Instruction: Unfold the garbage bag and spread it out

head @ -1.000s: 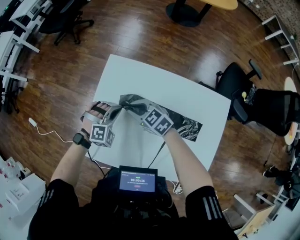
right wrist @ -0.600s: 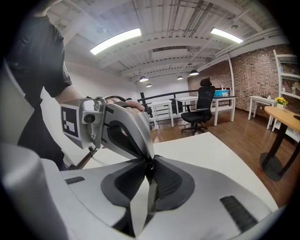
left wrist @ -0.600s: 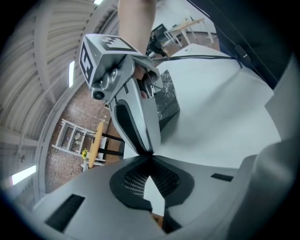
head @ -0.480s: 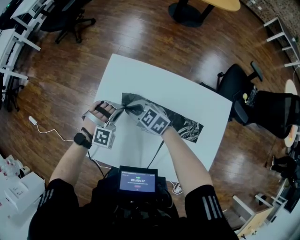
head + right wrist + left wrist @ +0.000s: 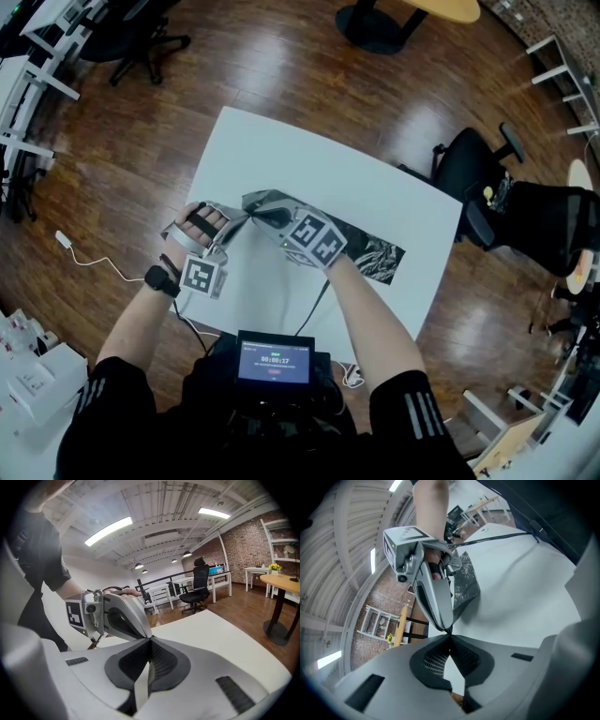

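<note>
A black garbage bag (image 5: 366, 246) lies in a long crumpled strip across the white table (image 5: 375, 178), and its left end is lifted. My left gripper (image 5: 239, 220) is shut on that end; in the left gripper view (image 5: 450, 637) a black tip of film sits at its closed jaws and the bag (image 5: 465, 581) hangs beyond. My right gripper (image 5: 261, 217) meets it tip to tip with its jaws shut on the same end. In the right gripper view (image 5: 151, 639) its own jaws hide the film.
A black office chair (image 5: 478, 178) stands by the table's right edge. A white cable (image 5: 94, 265) trails on the wooden floor at the left. Desk frames (image 5: 28, 84) fill the far left. A round table base (image 5: 370, 23) stands beyond the table.
The left gripper has drawn slightly left and turned. The right gripper's tip has stayed against the bag's left end, which is now a little more bunched.
</note>
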Motion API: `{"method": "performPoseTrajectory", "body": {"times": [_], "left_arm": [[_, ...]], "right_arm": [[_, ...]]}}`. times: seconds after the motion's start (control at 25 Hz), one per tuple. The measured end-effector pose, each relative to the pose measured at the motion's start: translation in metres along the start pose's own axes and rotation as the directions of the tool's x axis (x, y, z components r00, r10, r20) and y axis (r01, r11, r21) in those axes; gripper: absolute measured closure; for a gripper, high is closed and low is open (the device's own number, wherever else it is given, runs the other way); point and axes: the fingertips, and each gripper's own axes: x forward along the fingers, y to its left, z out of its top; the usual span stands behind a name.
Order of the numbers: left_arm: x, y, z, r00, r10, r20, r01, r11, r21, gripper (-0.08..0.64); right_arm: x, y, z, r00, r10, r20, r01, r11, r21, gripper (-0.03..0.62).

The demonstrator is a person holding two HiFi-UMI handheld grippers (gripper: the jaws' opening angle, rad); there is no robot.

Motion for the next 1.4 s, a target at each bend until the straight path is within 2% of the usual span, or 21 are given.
{"method": "performPoseTrajectory", "body": {"times": [0.28,0.4,0.52,0.6,0.72,0.88,0.92,1.12,1.32,1.4], "left_arm": [[-0.004,0.000,0.006,0.999,0.039,0.025,-0.040,0.998,0.038,0.557],[-0.004,-0.007,0.005,0.999,0.034,0.025,-0.035,0.998,0.049,0.557],[-0.005,-0.015,-0.003,1.000,0.024,0.016,-0.024,0.999,0.037,0.557],[-0.008,-0.015,-0.005,1.000,0.028,0.010,-0.028,0.999,0.033,0.557],[-0.010,-0.013,-0.005,0.999,0.037,0.008,-0.037,0.998,0.040,0.557],[-0.009,-0.011,-0.002,0.998,0.050,0.023,-0.051,0.998,0.047,0.557],[-0.009,-0.010,-0.001,0.998,0.055,0.030,-0.056,0.997,0.050,0.557],[-0.012,-0.005,0.006,0.995,0.080,0.056,-0.084,0.994,0.076,0.557],[-0.011,0.001,0.013,0.993,0.091,0.079,-0.097,0.993,0.068,0.557],[-0.010,0.002,0.015,0.992,0.095,0.085,-0.100,0.993,0.061,0.557]], "right_arm": [[-0.010,-0.005,0.003,0.997,0.008,0.074,-0.018,0.991,0.135,0.575],[-0.018,-0.021,0.000,0.994,-0.040,0.100,0.018,0.979,0.205,0.575],[-0.025,-0.035,-0.005,0.992,-0.076,0.100,0.051,0.972,0.230,0.575],[-0.029,-0.036,-0.004,0.992,-0.086,0.094,0.063,0.973,0.224,0.575],[-0.025,-0.028,-0.008,0.997,-0.062,0.048,0.053,0.985,0.164,0.568],[-0.008,-0.011,-0.016,1.000,0.018,-0.014,-0.016,0.995,0.103,0.474],[-0.004,-0.008,-0.018,0.999,0.030,-0.027,-0.027,0.995,0.094,0.469],[0.008,0.001,-0.019,0.995,0.082,-0.060,-0.077,0.994,0.082,0.469],[0.013,0.006,-0.017,0.992,0.105,-0.065,-0.100,0.993,0.066,0.471],[0.013,0.009,-0.017,0.992,0.109,-0.066,-0.106,0.993,0.048,0.492]]}}
